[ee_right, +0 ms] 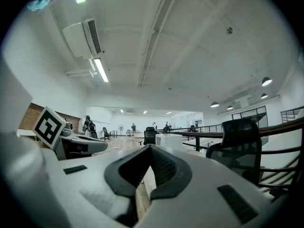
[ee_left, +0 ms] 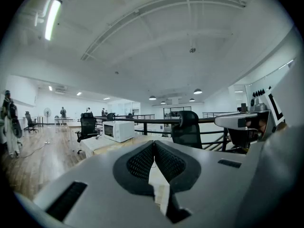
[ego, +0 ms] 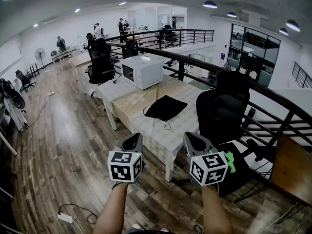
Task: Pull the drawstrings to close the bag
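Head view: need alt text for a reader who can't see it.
The left gripper and right gripper hover side by side short of a table, both shut and empty. A flat black drawstring bag lies untouched on the table, cords trailing, with a white microwave behind it and a black office chair to its right.

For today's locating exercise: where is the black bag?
Head view: the black bag lies on the table, this side of the microwave, left of the black chair.
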